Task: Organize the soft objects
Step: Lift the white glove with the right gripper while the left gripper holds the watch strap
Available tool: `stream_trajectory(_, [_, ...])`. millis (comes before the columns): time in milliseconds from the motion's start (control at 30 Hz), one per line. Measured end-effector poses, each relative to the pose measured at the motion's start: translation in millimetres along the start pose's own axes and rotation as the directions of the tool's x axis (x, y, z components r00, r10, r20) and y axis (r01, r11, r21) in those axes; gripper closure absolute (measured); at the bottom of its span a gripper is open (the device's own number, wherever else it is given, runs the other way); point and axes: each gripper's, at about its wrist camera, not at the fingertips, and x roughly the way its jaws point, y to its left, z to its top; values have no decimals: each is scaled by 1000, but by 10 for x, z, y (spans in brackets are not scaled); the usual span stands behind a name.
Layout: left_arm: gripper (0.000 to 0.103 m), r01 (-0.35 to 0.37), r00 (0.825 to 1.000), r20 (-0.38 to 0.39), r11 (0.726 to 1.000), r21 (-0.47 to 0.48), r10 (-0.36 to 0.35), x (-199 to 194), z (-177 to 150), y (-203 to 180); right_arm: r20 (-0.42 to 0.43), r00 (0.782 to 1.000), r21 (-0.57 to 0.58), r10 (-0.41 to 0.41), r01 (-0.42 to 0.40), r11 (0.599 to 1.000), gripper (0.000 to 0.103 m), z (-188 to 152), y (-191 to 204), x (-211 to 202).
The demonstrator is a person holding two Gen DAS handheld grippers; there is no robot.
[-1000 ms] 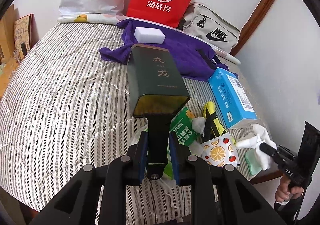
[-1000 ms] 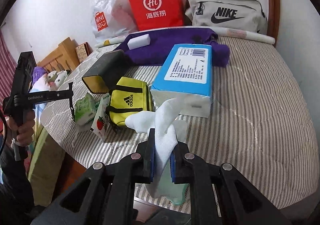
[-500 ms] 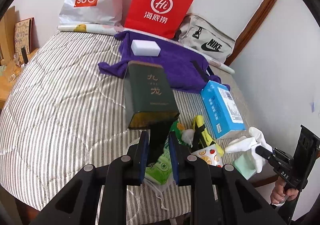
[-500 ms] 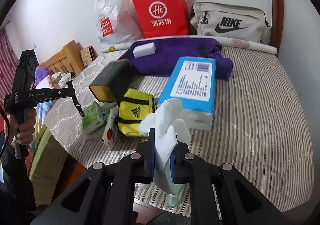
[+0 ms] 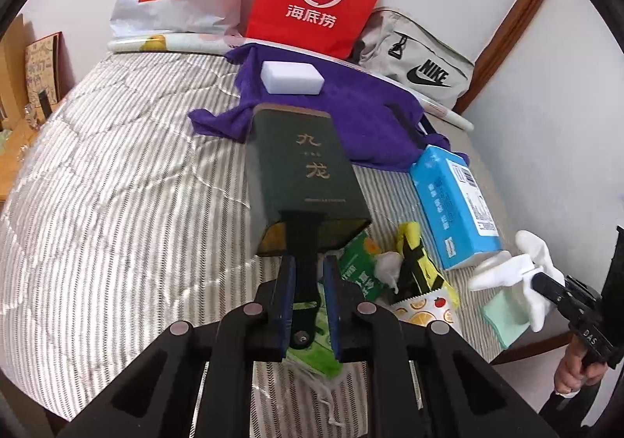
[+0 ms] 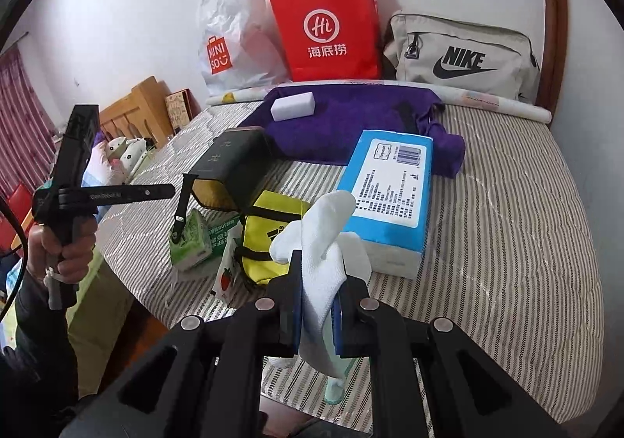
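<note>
A dark green tin box (image 5: 300, 161) with gold characters lies tilted on the striped bed (image 5: 117, 204). A black strap (image 5: 302, 243) runs from its open near end. My left gripper (image 5: 308, 266) is closing its jaws on that strap. In the right wrist view the left gripper (image 6: 171, 189) shows at the left, held by a hand. My right gripper (image 6: 318, 262) is shut on a white glove (image 6: 323, 235). A mint green cloth (image 6: 337, 379) hangs below the glove, off the bed's near edge. In the left wrist view the glove (image 5: 518, 270) and the right gripper (image 5: 546, 282) appear at the right.
A blue tissue pack (image 6: 386, 188), a yellow pouch (image 6: 273, 231), a green tissue packet (image 6: 191, 239) and a fruit-print packet (image 5: 425, 309) crowd the near edge. A white block (image 6: 292, 106) rests on a purple cloth (image 6: 351, 126). Bags line the wall.
My right gripper has risen with the white glove, and the mint cloth now hangs clear of the bed. The left gripper's pads have drawn tighter on the black strap.
</note>
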Motion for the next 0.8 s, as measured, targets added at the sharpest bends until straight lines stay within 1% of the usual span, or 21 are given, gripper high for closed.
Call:
stream_trajectory(33, [85, 8, 1000, -2, 1000, -3, -8, 2, -6, -8, -4, 1000, -2, -2, 2, 1000, 91, -3, -1, 9])
stream_trajectory(67, [74, 7, 1000, -3, 1000, -3, -7, 9, -10, -20, -9, 1000, -3, -5, 5, 1000, 91, -5, -3, 26])
stream_trajectory(100, [63, -10, 1000, 1, 1000, 2, 10, 22, -13, -43, -15, 1000, -3, -6, 6, 1000, 91, -6, -9, 48])
stream_trajectory(167, [54, -77, 997, 21, 996, 36, 76, 58, -15, -117, -25, 1000, 1, -6, 6, 1000, 91, -6, -20, 88])
stream_trajectory(233, [54, -116, 993, 12, 992, 56, 115, 114, -3, -156, -35, 999, 5, -3, 3, 1000, 91, -4, -25, 126])
stream_trajectory(367, [54, -151, 988, -30, 987, 57, 153, 291, 8, -167, -42, 999, 1, -2, 2, 1000, 91, 5, -21, 155])
stream_trajectory(433, [54, -155, 986, -51, 987, 48, 157, 383, -4, -148, -42, 999, 3, 0, 0, 1000, 91, 11, -22, 156])
stream_trajectory(467, [56, -155, 986, -57, 987, 42, 158, 418, -11, -138, -41, 999, 2, 1, -1, 1000, 91, 14, -24, 154])
stream_trajectory(500, [65, -155, 986, -57, 987, 41, 157, 435, -13, -141, -43, 999, -2, 3, -3, 1000, 91, 15, -24, 152])
stream_trajectory(533, [69, -151, 987, -57, 988, 43, 153, 449, -17, -143, -45, 999, -6, 4, -4, 1000, 91, 19, -21, 148])
stream_trajectory(600, [82, -148, 987, -58, 988, 41, 150, 448, -18, -139, -43, 999, -16, 5, -5, 1000, 91, 22, -15, 136])
stream_trajectory(700, [82, -121, 991, -50, 992, 41, 123, 380, -6, -141, -37, 999, -28, 6, -7, 1000, 91, 46, -16, 106])
stream_trajectory(800, [82, -115, 992, -43, 992, 46, 117, 308, 14, -150, -25, 1000, -26, 9, -10, 1000, 91, 87, -33, 78])
